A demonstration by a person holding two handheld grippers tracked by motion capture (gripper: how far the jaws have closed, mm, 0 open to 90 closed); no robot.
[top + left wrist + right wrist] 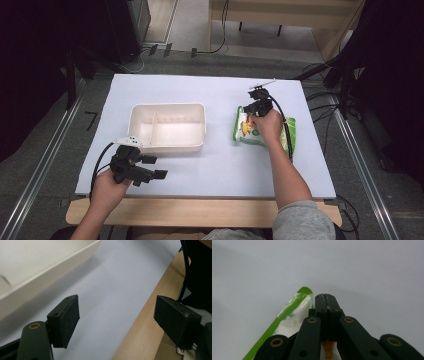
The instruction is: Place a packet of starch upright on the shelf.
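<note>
Jaws of the right gripper are pinched shut on the green-edged white plastic snack pouch, lying right of the cream plastic tray on the white tabletop. Left gripper gapes wide, empty (near the front edge). Such an edge grip could slip once lifted.

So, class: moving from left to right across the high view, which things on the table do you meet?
Left gripper → white tray → green snack bag with the right gripper over its far end.
</note>
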